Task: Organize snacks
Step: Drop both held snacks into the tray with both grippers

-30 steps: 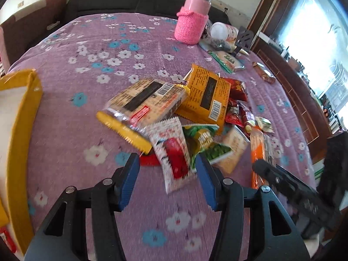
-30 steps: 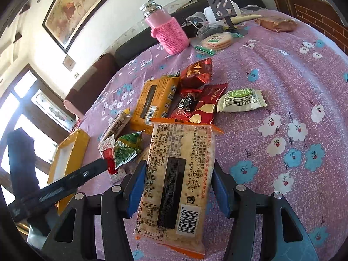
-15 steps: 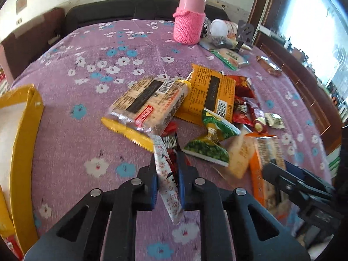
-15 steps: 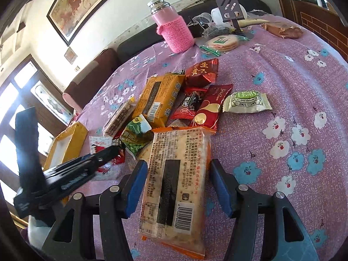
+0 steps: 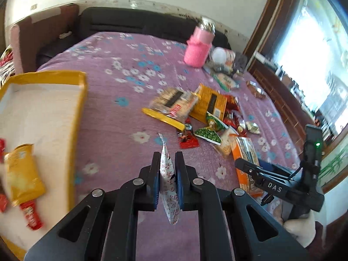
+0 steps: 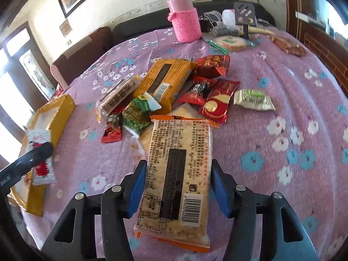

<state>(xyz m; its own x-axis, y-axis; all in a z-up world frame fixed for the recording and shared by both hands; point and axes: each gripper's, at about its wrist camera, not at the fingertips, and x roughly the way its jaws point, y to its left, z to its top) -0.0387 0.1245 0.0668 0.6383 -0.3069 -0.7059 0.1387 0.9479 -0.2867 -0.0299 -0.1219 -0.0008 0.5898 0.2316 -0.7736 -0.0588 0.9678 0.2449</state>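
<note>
**Left gripper has sealed on a sachet and lifted it toward the box**

A second ago the left gripper (image 5: 167, 171) stood with its fingers apart over a small white-and-red sachet (image 5: 168, 180) lying at the near edge of the snack pile (image 5: 202, 113). Now it is clamped on that sachet, which hangs edge-on between the pads, clear of the purple flowered surface (image 5: 121, 130). The view has also swung left, so the yellow box (image 5: 76, 113) fills the near left. That suggests the pick is done and the drop into the box is the step in hand.

To the right, the right gripper (image 6: 176, 187) straddles a long cracker pack (image 6: 176, 169). Its jaws are closing, with the pack between them, but the right pad seems still to stand just off the wrapper. Earlier they sat about as wide.

The left wrist view shows the inside of the box: a yellow chip bag (image 5: 24, 174) and a red wrapper (image 5: 31, 215) already lie there. The right wrist view shows none of that. It does show the sachet's printed face (image 6: 41, 156) hanging near the box rim, and the pink-sleeved bottle (image 6: 184, 19) sharply at the far edge.
</note>
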